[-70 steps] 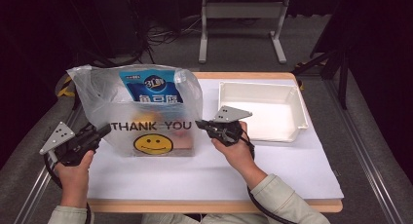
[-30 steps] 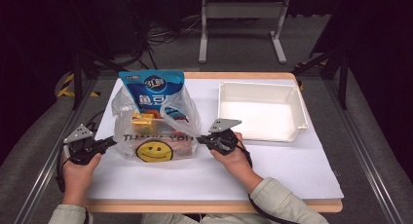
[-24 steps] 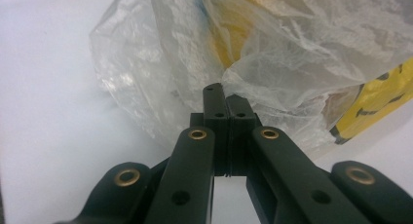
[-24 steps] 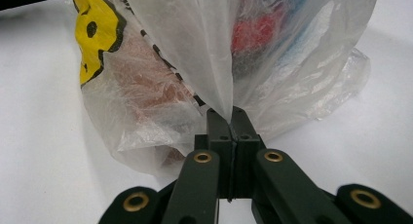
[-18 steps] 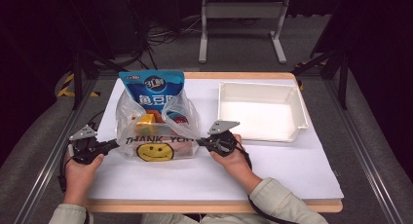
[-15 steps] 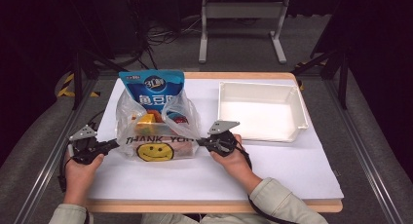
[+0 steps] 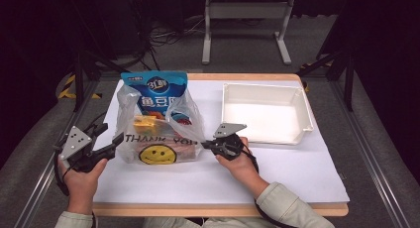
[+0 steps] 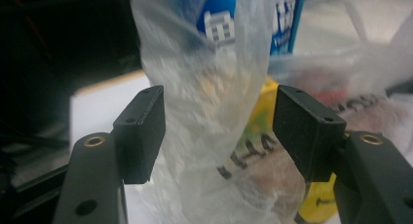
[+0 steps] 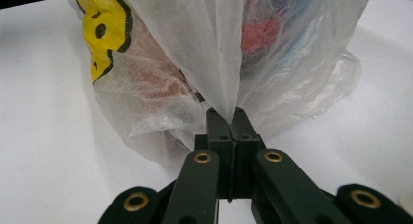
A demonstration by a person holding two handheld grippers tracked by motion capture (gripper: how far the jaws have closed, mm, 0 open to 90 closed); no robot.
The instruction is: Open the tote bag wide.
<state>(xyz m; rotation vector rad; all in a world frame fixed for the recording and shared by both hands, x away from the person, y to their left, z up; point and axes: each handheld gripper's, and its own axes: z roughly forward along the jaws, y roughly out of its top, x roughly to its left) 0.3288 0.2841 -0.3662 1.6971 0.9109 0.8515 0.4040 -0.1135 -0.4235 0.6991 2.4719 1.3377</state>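
White table (image 7: 297,173) | plastic bag (image 7: 158,134) at centre | left gripper (image 8: 219,131) jaws spread around bag's edge | right gripper (image 9: 228,118) jaws pinching bag film

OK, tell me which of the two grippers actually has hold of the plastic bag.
The right gripper: its jaws are shut on a pinch of the plastic bag. The left gripper is open, its jaws standing apart on either side of the bag's film.

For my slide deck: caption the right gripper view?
Right hand-held gripper pinches a fold of the smiley-printed plastic bag on the white table.
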